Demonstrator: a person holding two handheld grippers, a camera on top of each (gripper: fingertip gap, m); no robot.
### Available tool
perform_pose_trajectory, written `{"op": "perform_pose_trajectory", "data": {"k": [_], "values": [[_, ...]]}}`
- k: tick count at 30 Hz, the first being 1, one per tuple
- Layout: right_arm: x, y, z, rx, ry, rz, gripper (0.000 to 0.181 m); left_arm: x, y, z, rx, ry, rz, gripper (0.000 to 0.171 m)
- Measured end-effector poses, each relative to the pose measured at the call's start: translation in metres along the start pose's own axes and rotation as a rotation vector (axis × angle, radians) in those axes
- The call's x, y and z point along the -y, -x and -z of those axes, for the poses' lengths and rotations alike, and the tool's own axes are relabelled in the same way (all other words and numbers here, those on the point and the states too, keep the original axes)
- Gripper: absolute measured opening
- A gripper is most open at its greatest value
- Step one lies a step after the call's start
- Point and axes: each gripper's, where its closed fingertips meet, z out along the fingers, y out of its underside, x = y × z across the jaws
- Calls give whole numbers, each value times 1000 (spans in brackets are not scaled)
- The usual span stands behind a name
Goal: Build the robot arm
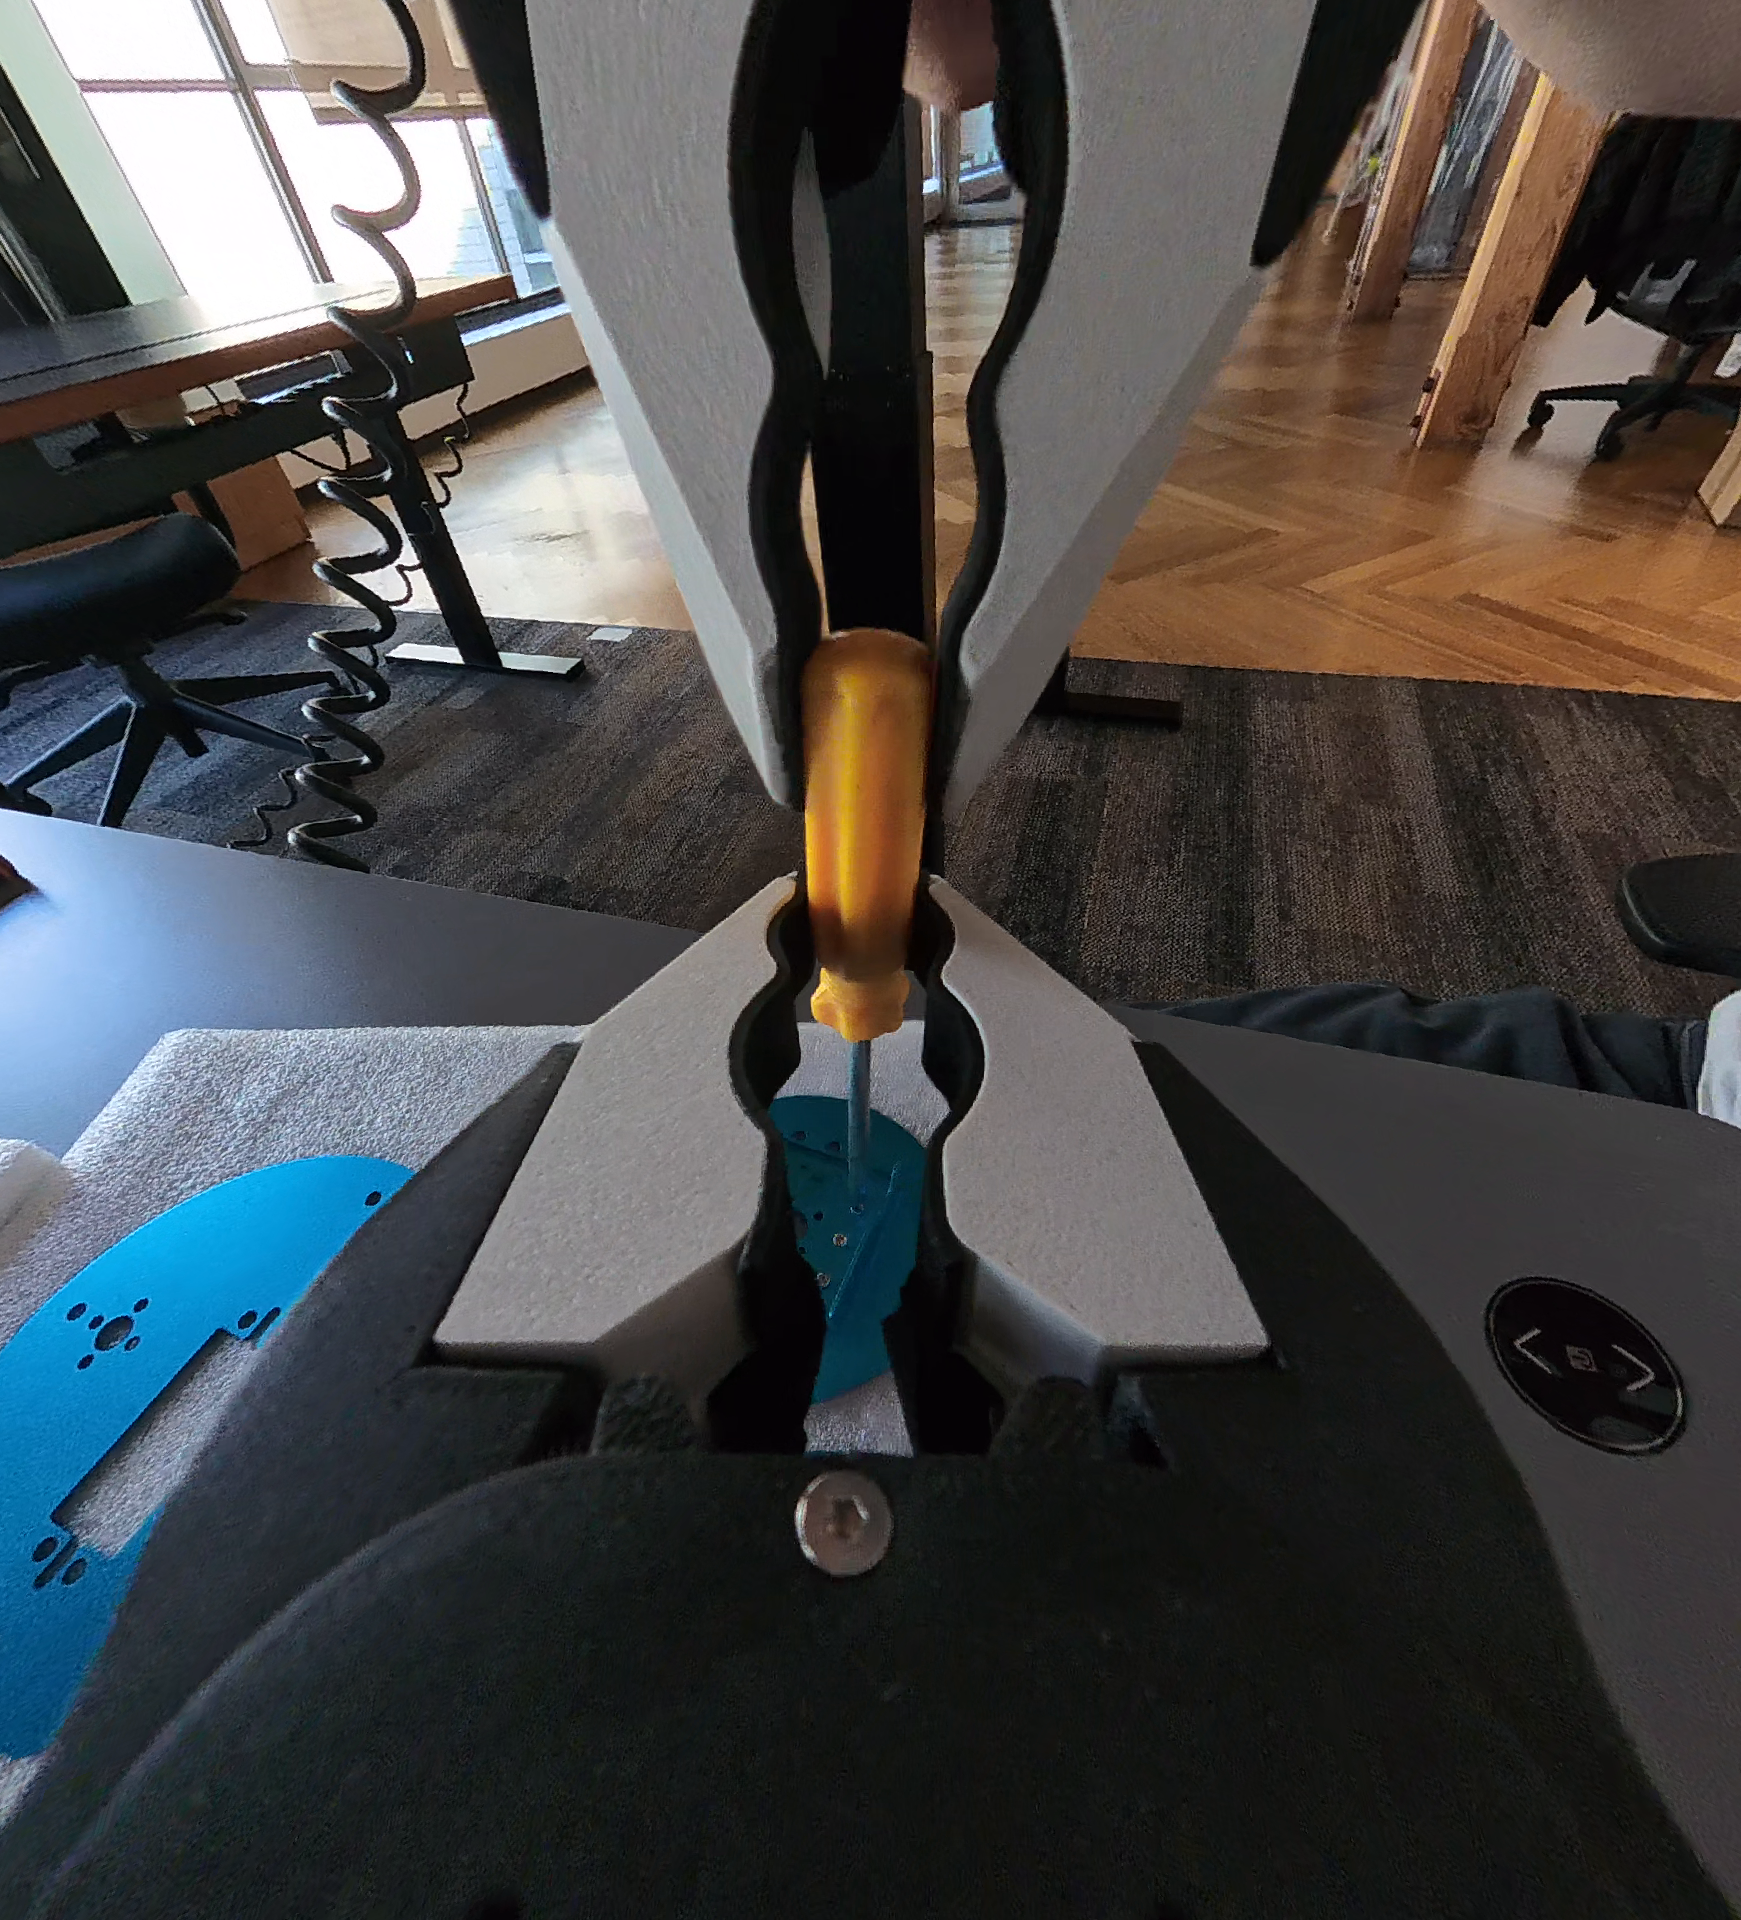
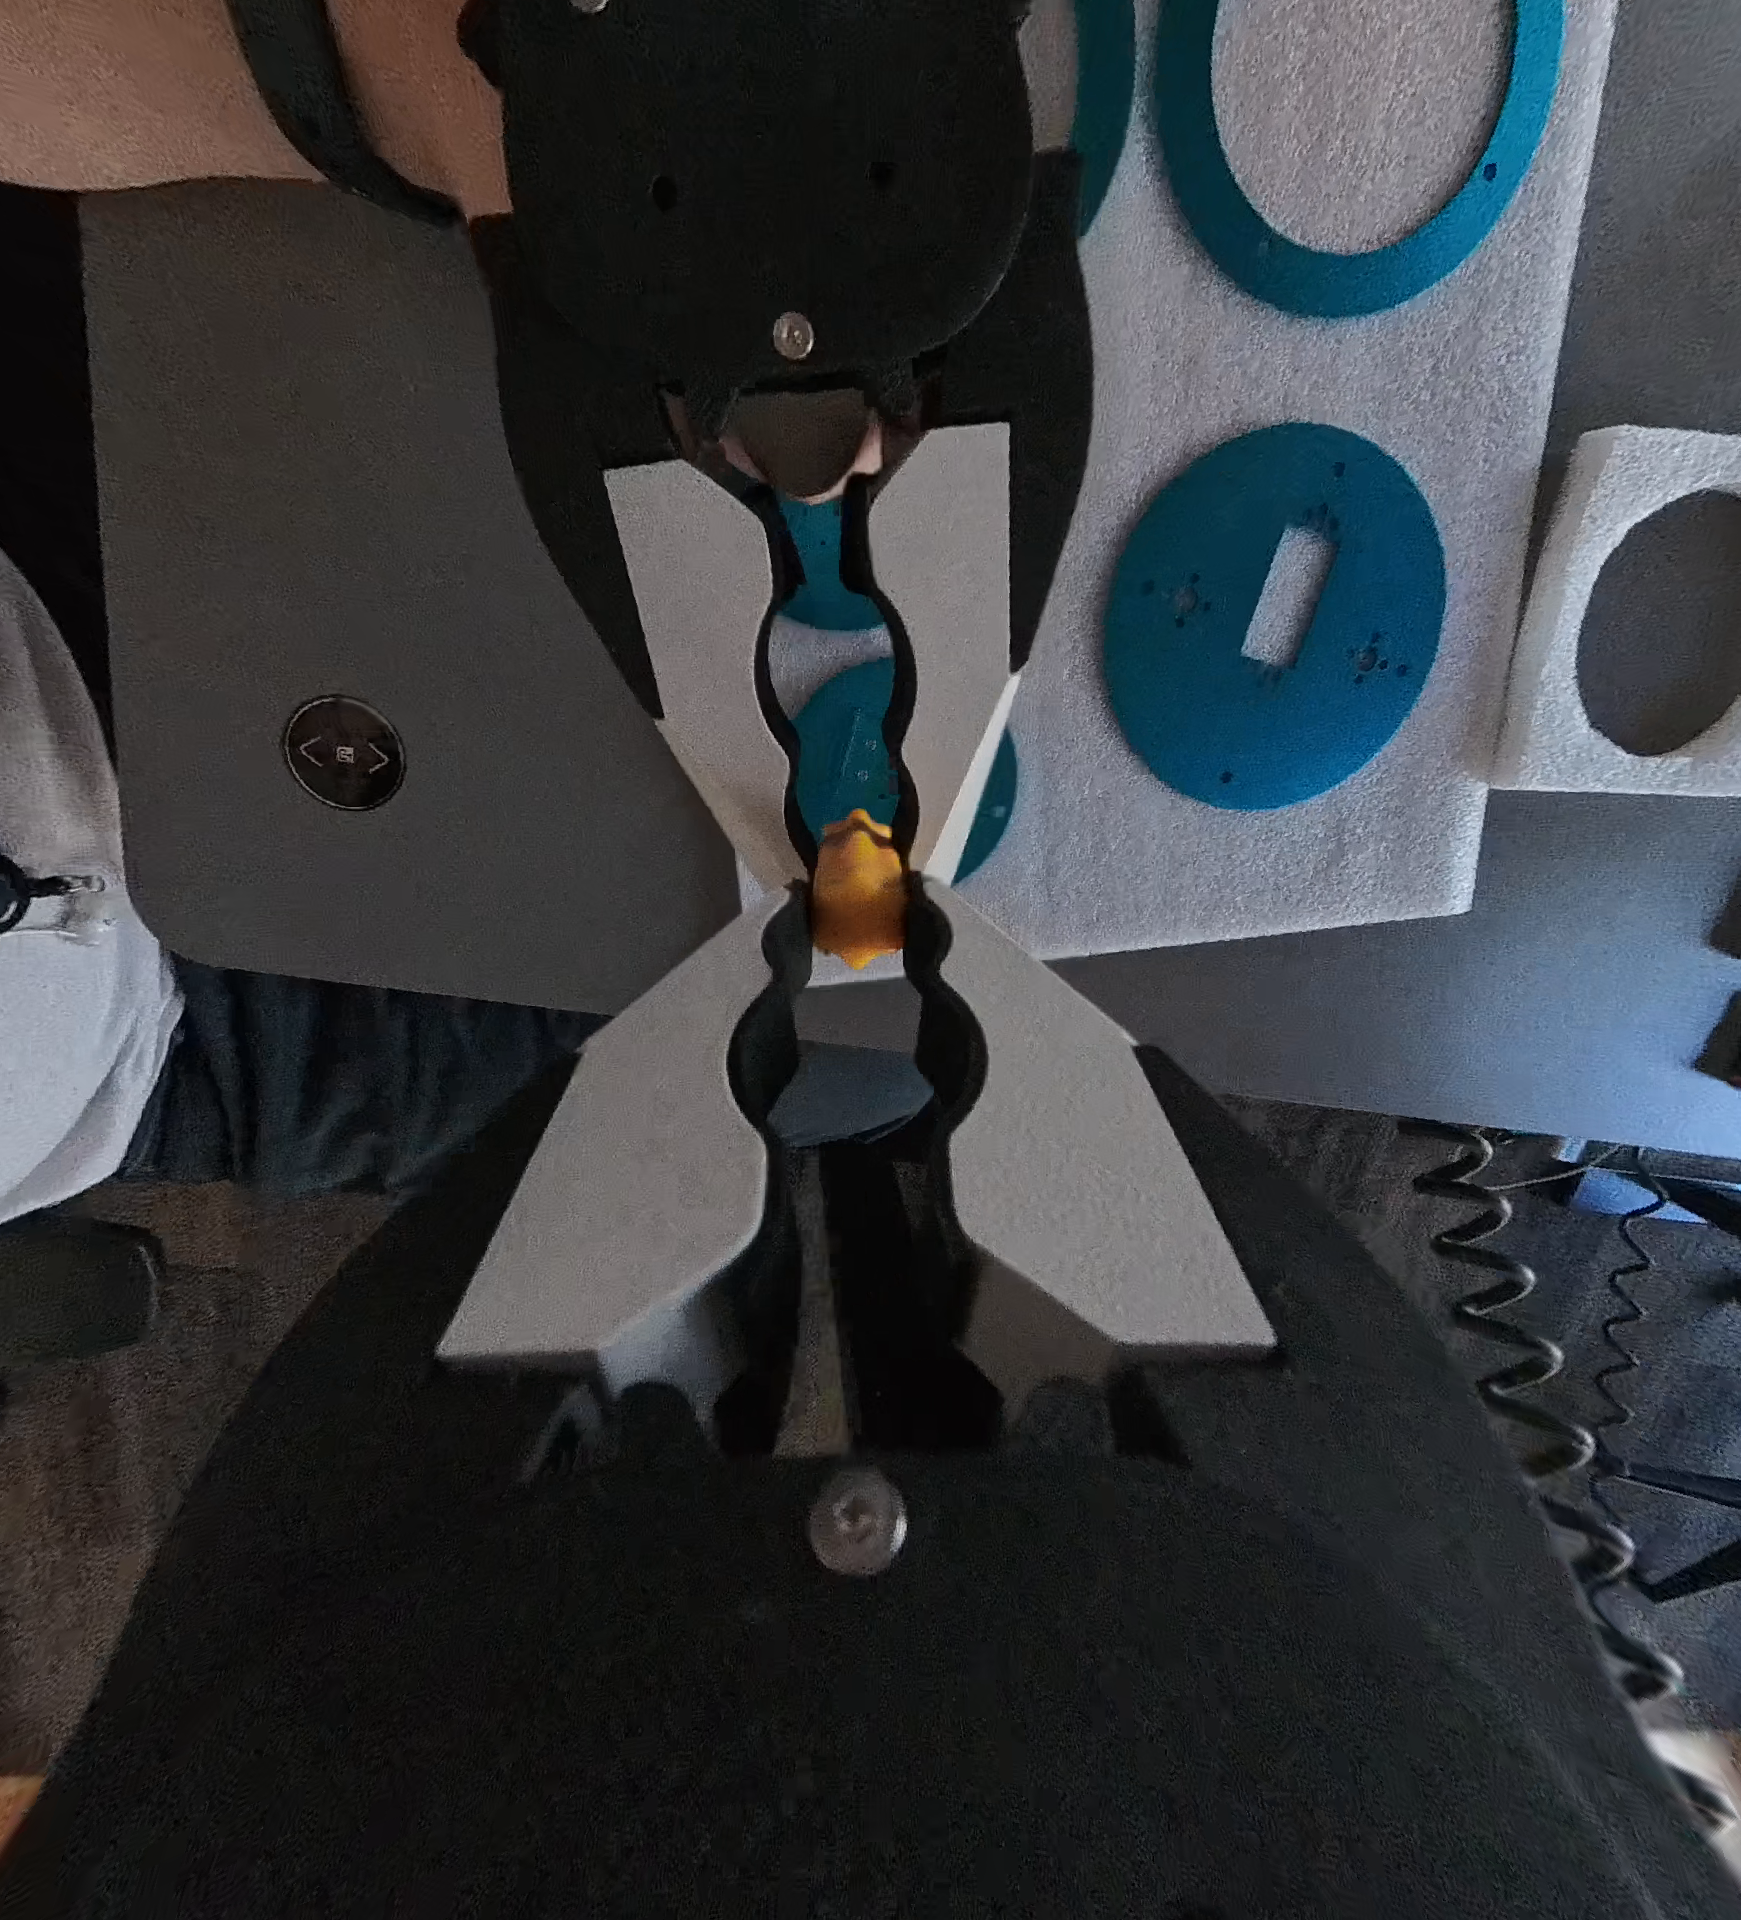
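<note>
Screwdriver (image 1: 864, 831) between both tools (clamped)

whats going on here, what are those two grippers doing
A person holds two handheld grippers over a dark desk. Both are shut on an orange-handled screwdriver: the left gripper near the handle's lower end, the right gripper higher up. The screwdriver stands about upright, its tip down on a small blue perforated plate on a white foam mat. A blue oval plate and a blue ring lie nearby.

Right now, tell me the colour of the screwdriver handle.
The screwdriver handle is orange-yellow; the left wrist view shows it best.
</note>
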Motion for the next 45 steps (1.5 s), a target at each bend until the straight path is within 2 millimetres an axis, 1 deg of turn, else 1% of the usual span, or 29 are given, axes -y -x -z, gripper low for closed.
{"op": "perform_pose_trajectory", "data": {"k": [2,3,5,6,7,9,12,14,16,19,20,22,23,24,27,30,32,36,38,39,41,42,45], "values": [[-5,-2,0,-8,31,-82,18,0,1,-1,13,6,8,18],[-7,-4,0,-20,43,-151,19,-1,3,-1,24,11,10,18],[-9,-8,1,-40,32,-361,18,-1,6,0,49,15,5,16],[-8,-10,0,-46,9,-417,18,-2,7,0,47,11,5,16],[-7,-10,0,-53,-6,-436,18,-2,7,1,39,4,11,16],[-5,-11,0,-57,-22,-388,18,-2,7,2,26,-2,12,16],[1,-10,0,-63,-34,-204,22,-2,6,4,16,-8,8,15],[3,-8,0,-63,-36,-80,20,-3,5,4,3,-13,11,15],[4,-8,0,-63,-24,-35,19,-3,4,5,-1,-16,10,15],[-3,-6,1,-26,20,-129,19,-3,3,3,-1,-9,6,15],[-6,-8,1,-39,34,-191,17,-4,3,3,2,1,15,16],[-9,-10,1,-55,40,-377,17,-5,4,2,16,20,15,16],[-10,-10,1,-58,40,-437,16,-5,4,1,21,20,7,16],[-11,-11,1,-71,37,-448,16,-5,4,2,21,17,2,16],[-5,-11,0,-81,2,-363,17,-6,5,4,9,10,2,16],[-1,-12,2,-68,-5,-183,22,-6,3,3,0,5,-8,15],[1,-9,2,-56,-19,-83,17,-6,3,3,-8,0,-2,15],[-4,-1,-1,-1,34,-4,18,-6,0,3,-21,0,-13,15],[-5,-2,0,-1,55,39,18,-6,0,2,-21,-1,-13,15],[-5,0,0,19,62,47,21,-6,0,3,-23,-2,-11,15],[-5,-5,3,8,60,46,21,-6,2,4,-16,-2,-10,15],[-4,-3,2,23,54,46,18,-6,1,4,-19,-3,-7,15],[-7,-4,0,4,74,74,18,-6,1,4,-20,-2,-10,15]]}}
